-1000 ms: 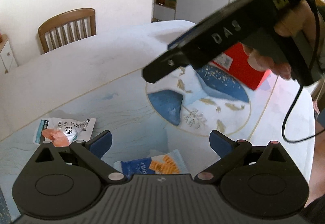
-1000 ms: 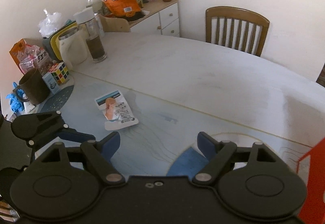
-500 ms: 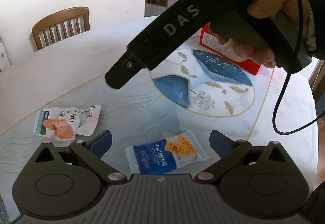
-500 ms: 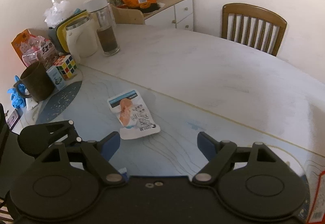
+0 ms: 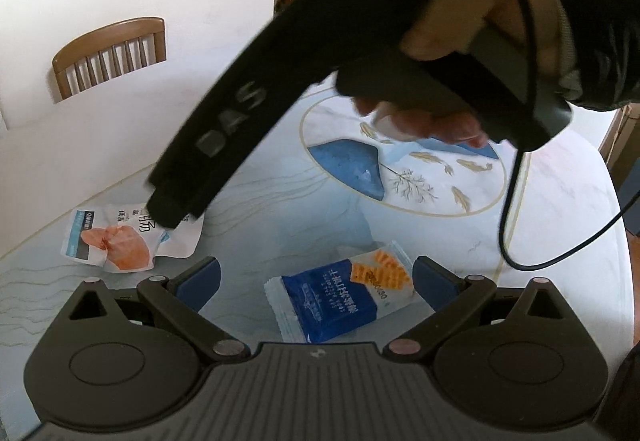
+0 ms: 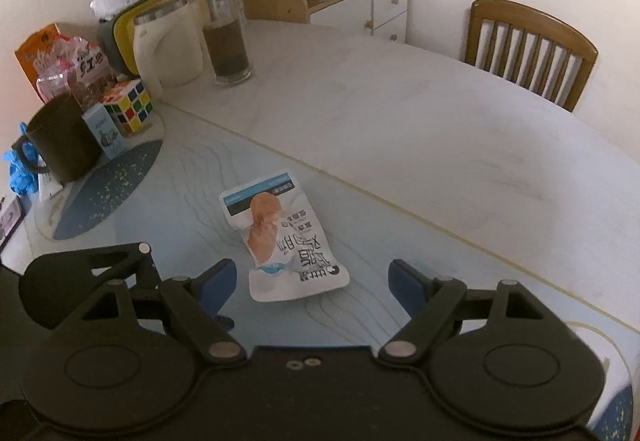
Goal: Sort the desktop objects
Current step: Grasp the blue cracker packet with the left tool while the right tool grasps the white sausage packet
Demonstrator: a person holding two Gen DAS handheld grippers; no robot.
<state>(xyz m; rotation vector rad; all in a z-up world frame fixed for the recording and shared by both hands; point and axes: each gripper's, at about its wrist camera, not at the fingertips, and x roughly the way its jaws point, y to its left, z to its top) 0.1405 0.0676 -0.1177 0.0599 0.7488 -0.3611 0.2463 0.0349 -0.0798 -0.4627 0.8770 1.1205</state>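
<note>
Over the last second the right gripper (image 6: 310,283) has been brought down over the white sausage packet (image 6: 282,237) at twelve o'clock, the blue cracker packet (image 5: 346,295) now framed by the left gripper (image 5: 316,281); both jaws are spread wide, empty, so pickups appear imminent from the bench (image 6: 400,145).

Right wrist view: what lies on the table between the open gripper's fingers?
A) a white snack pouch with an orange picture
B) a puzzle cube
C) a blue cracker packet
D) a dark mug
A: the white snack pouch lies flat ahead of the right gripper, between its spread fingers.
</note>
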